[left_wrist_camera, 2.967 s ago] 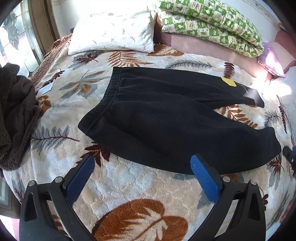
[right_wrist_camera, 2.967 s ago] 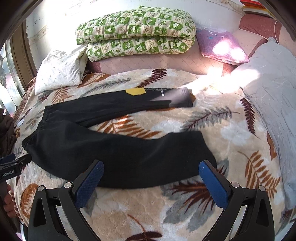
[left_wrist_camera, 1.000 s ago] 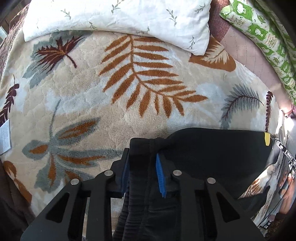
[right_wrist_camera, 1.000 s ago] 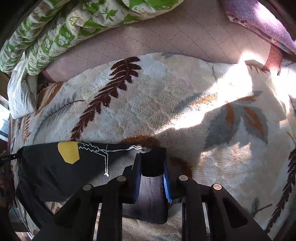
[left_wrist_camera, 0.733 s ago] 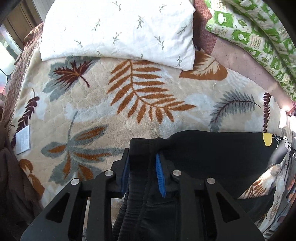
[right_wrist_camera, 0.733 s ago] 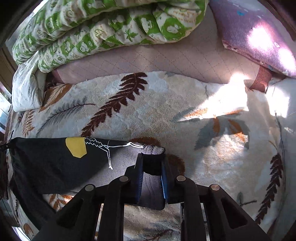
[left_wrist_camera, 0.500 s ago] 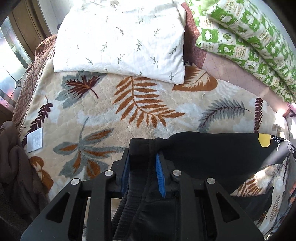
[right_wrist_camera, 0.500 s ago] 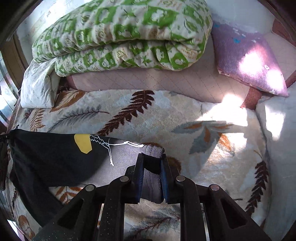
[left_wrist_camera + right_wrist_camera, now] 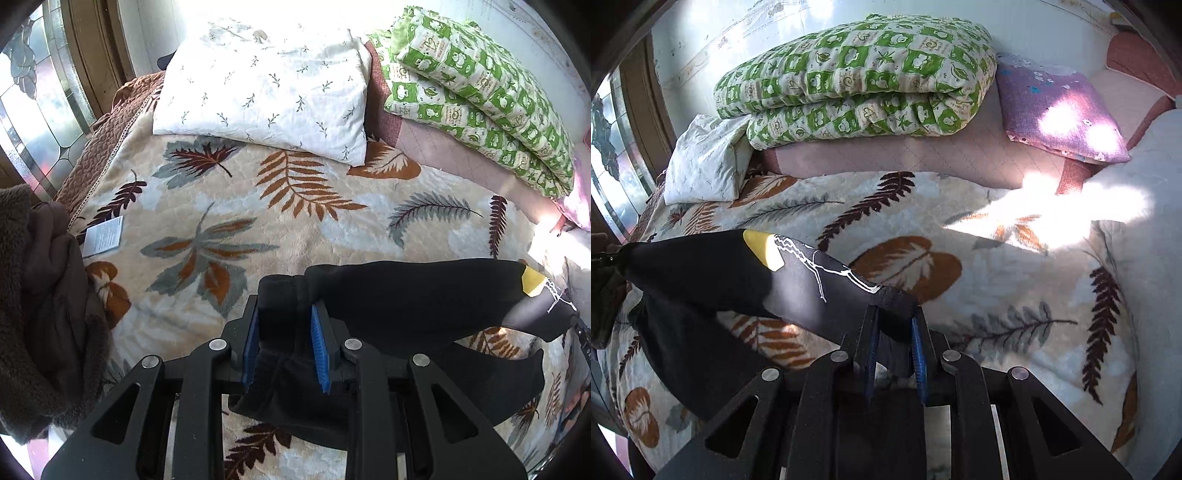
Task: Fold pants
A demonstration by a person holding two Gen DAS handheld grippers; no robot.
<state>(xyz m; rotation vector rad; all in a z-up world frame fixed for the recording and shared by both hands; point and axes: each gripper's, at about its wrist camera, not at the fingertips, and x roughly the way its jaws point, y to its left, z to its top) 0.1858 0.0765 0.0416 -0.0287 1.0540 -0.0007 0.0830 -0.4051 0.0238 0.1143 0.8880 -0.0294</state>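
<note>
The black pants are held lifted above the leaf-patterned bed blanket, waistband pinched in the closed left tongs and leg cuff in the closed right tongs, so the hanging second leg could bunch if lowered unevenly.

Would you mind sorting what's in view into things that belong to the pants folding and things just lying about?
In use:
pants
left tool, shut on the waistband
right tool, shut on a leg cuff
blanket, the work surface

Lying about:
white pillow
green quilt
purple cushion
brown fleece
</note>
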